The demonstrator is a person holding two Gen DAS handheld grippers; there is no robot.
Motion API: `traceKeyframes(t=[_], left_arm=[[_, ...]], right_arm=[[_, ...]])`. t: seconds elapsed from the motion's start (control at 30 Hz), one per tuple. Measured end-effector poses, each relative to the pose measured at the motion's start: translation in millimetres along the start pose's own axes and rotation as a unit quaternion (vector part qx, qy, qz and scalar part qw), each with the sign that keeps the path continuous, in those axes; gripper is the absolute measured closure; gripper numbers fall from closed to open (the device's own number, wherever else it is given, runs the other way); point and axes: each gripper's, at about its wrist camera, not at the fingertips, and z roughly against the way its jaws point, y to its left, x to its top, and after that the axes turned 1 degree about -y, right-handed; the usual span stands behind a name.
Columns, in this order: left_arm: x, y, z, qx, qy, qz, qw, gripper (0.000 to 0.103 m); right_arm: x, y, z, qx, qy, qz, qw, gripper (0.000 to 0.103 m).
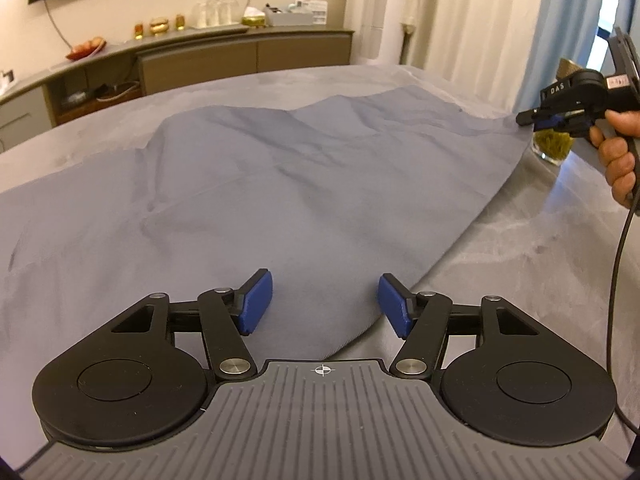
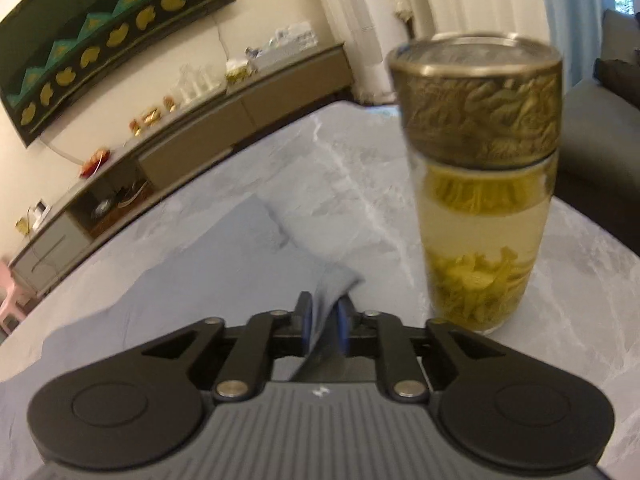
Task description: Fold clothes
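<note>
Pinching the grey-blue garment (image 2: 320, 300), the right gripper (image 2: 323, 320) jaws sit narrow; left gripper (image 1: 326, 304) jaws gape empty.

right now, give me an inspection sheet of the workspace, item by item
surface: grey marbled table, bare at the right and far side
job's things: blue-grey cloth spread flat with creases, one corner lifted at the far right
clutter: glass bottle of tea leaves, metal lid on, upright beside the held corner
grippers: left gripper open over the cloth's near edge, pads off it; right gripper shut on the cloth corner, held by a hand
cables: black cable hanging from the right gripper
surroundings: sideboard with glasses and ornaments, wall hanging, curtains
</note>
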Motion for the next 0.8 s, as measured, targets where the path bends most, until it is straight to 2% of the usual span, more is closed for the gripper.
traceKeyframes(t=[0.07,0.13,0.2,0.3,0.33,0.4,0.57,0.7,0.73,0.77,0.8], left_arm=[[0.7,1.8,-0.5,-0.001,0.000,0.003,1.0000,0.049],[1.3,2.0,-1.2,0.000,0.000,0.001,1.0000,0.049],[1.3,3.8,-2.2,-0.001,-0.001,0.001,1.0000,0.048],[0.6,4.7,-2.1,-0.003,-0.001,0.000,1.0000,0.048],[0.2,4.5,-2.1,-0.003,-0.002,-0.002,1.0000,0.048],[-0.6,4.7,-1.8,-0.005,-0.002,-0.004,1.0000,0.048],[-1.0,6.0,-2.2,-0.008,-0.004,-0.001,1.0000,0.047],[-0.7,6.5,-3.0,0.008,-0.010,0.014,0.9998,0.048],[-1.1,7.1,-2.7,0.021,-0.013,0.020,0.9995,0.048],[-1.9,8.7,-1.6,0.033,-0.018,0.028,0.9989,0.051],[-2.6,10.9,0.1,0.042,-0.023,0.038,0.9982,0.052]], right_arm=[[1.3,6.4,-1.4,-0.004,-0.009,0.012,1.000,0.097],[1.1,13.7,-2.3,-0.005,-0.015,0.030,0.999,0.101],[1.4,20.8,-2.6,-0.011,-0.021,0.050,0.998,0.101],[2.4,25.8,0.2,-0.056,-0.038,0.080,0.995,0.092],[3.2,24.6,-0.5,-0.055,-0.037,0.078,0.995,0.092],[4.8,21.1,-3.3,-0.041,-0.031,0.067,0.996,0.096],[9.6,13.6,5.4,-0.002,-0.046,0.047,0.998,0.097],[11.5,22.9,-6.9,-0.010,-0.043,0.055,0.998,0.099],[12.4,30.2,-7.6,0.001,-0.044,0.064,0.997,0.099],[14.7,38.4,0.2,0.031,-0.065,0.073,0.995,0.100],[17.9,42.7,16.8,0.082,-0.103,0.074,0.989,0.100]])
